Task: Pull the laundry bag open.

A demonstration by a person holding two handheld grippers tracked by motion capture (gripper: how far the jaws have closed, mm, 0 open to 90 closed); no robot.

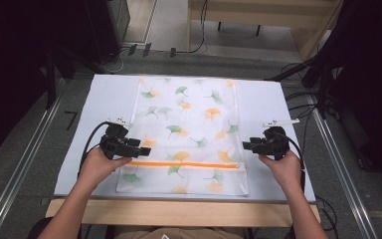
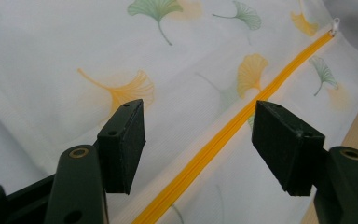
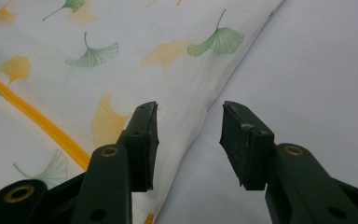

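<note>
Both tongs gape empty, the left tongs (image 1: 138,148) over the orange zipper (image 1: 184,164) and the right tongs (image 1: 247,145) straddling the side edge of the leaf-print mesh bag (image 1: 186,130) lying flat on the surface (image 1: 104,99), so each should probably pinch only fabric at its own edge, low and level.

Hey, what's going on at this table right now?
A person holds a gripper in each hand over a white leaf-print mesh bag lying flat on the table. The left gripper sits at the bag's left edge near the orange zipper, the right gripper at its right edge. Both have their jaws open, gripping nothing.
</note>
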